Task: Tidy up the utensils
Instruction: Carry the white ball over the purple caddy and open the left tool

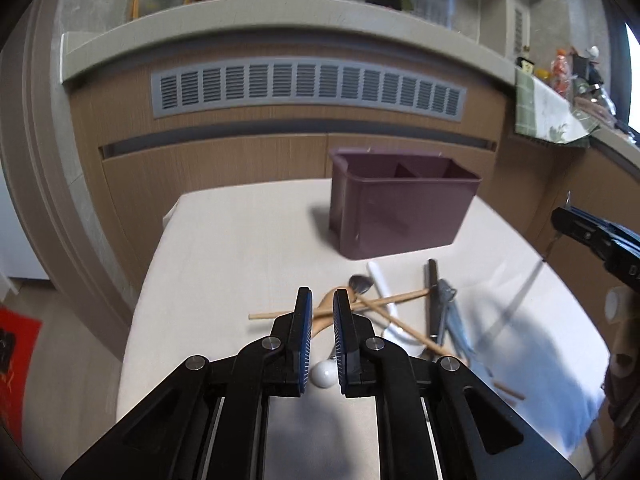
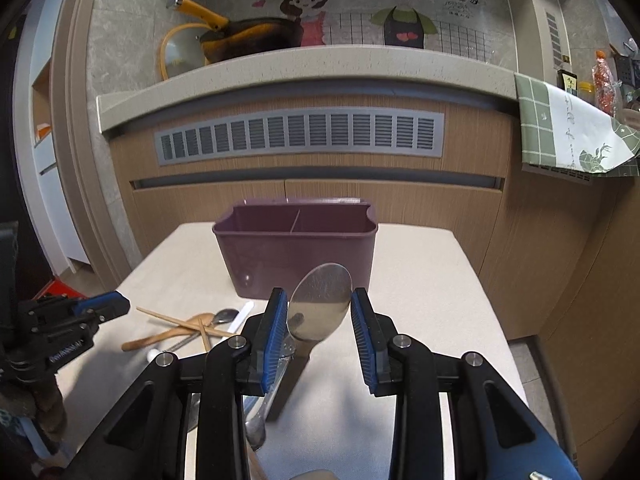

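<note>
Right hand-held gripper [image 2: 319, 330] has its blue pads wide apart. A big metal spoon [image 2: 320, 300] sits between them with its bowl sticking up. I cannot tell if the pads touch it. Past the spoon stands a purple bin [image 2: 296, 252] with two parts, on the tabletop [image 2: 432, 280]. Nothing blocks the way to it.

Left hand-held gripper [image 1: 322, 336] hangs over a pile of utensils with its pads a little apart, and it holds nothing. Right under its tips lie a wooden spoon [image 1: 326, 316] and crossed chopsticks [image 1: 384, 302]. A white ball-shaped thing [image 1: 324, 374] is just below them. A white spoon [image 1: 382, 288] and grey metal utensils [image 1: 438, 308] lie off to its right, near the bin.
</note>
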